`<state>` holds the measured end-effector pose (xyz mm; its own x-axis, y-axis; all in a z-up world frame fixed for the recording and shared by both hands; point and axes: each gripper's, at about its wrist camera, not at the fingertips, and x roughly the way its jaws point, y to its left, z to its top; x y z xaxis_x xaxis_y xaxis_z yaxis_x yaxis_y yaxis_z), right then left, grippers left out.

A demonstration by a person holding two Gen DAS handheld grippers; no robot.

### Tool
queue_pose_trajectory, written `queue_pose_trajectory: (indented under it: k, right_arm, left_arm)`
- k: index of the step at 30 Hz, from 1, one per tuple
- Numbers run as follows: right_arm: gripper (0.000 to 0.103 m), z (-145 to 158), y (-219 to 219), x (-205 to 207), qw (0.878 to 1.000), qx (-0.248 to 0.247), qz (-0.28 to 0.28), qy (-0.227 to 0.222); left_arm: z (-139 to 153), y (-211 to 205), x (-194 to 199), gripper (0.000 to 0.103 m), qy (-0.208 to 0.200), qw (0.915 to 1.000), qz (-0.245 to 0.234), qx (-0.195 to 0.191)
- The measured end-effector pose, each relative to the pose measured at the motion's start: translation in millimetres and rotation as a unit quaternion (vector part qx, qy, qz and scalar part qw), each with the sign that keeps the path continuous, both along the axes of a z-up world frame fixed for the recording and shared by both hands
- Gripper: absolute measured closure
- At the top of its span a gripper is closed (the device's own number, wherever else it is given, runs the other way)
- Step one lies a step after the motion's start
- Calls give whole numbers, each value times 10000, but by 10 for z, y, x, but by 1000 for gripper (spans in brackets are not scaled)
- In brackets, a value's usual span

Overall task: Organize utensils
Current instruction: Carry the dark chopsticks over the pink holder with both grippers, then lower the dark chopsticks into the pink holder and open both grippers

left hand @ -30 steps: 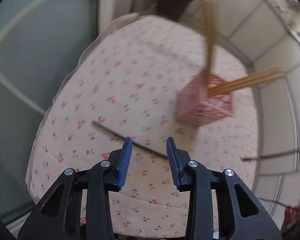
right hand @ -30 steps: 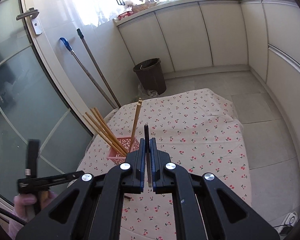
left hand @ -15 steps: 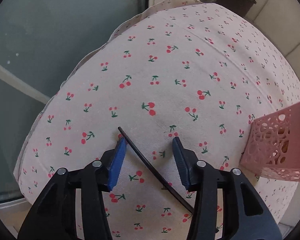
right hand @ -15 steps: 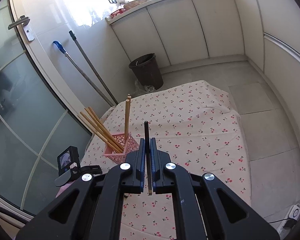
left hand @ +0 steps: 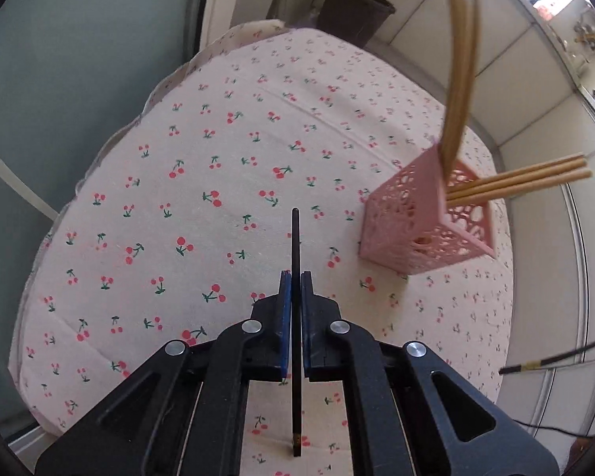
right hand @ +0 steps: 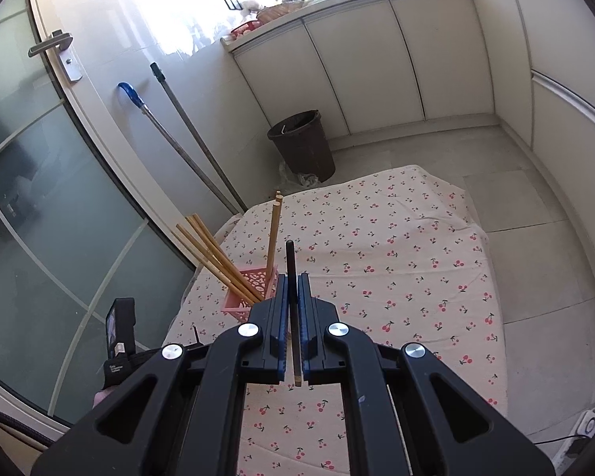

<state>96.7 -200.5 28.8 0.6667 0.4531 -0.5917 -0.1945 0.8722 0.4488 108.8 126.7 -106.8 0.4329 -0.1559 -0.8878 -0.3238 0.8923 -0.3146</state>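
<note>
No text, label, brand or number is showing legibly; the small white print on the black device point(right hand: 117, 365) left of the right gripper point(right hand: 293, 301) is reading as blur.

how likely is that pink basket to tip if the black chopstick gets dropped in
Fairly likely. The pink basket looks light: thin, perforated plastic walls. The wooden chopsticks in it lean far out past its rim, adding top weight. It also stands on soft cherry-print cloth, so a nudge from the black chopstick may rock it.
</note>
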Motion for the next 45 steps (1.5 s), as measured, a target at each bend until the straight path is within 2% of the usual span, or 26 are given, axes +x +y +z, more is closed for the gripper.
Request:
queue_pose_trajectory:
  k: [5,8,14,20,24,29,32,34,37,39,42,45]
  right_arm:
    - [98,71,60,-22,9999,37,80,-81]
    - [98,108,98,-30,9998,66,120,-108]
    - [98,273,159,30,9995,155,108,-234]
    - [98,430,141,234,9991,277,-44,-320]
    - [98,569,152,371,9982,322,-110,-488]
    - [98,636,139,490,9972,350,-195,-624]
    - [98,592,138,594,9975,398,-218,-547]
    - [98,557,141,654,9976,428,-238,-492]
    - [98,530,161,699,9976,480,-242,-446]
    - [98,532,183,711,9975,480,-230,-461]
    - [98,526,247,726,9976,470,-209,-473]
    - [98,517,349,736,9977,397,-205,-501]
  left_arm:
    - [534,-144,-308,99,-723,9960,-357,374]
    - [732,-271,-440,99,-1047,9915,-527,555]
    - [1421,-419,-622,99,-1901,9731,-656,1120]
    - [1925,-498,-373,99,-2546,9574,-726,1156]
    - [2032,-592,-149,99,-2715,9532,-805,1058]
    - [1950,-677,152,99,-2650,9556,-835,977]
    - [1800,-731,379,99,-2429,9620,-810,952]
    - [1619,-809,564,98,-2009,9692,-925,1086]
    - [1419,-728,663,91,-1623,9799,-694,932]
    - [1490,-624,595,83,-1756,9795,-497,853]
    - [1739,-481,403,70,-2163,9728,-171,812]
    - [1932,-368,233,67,-2422,9678,-13,683]
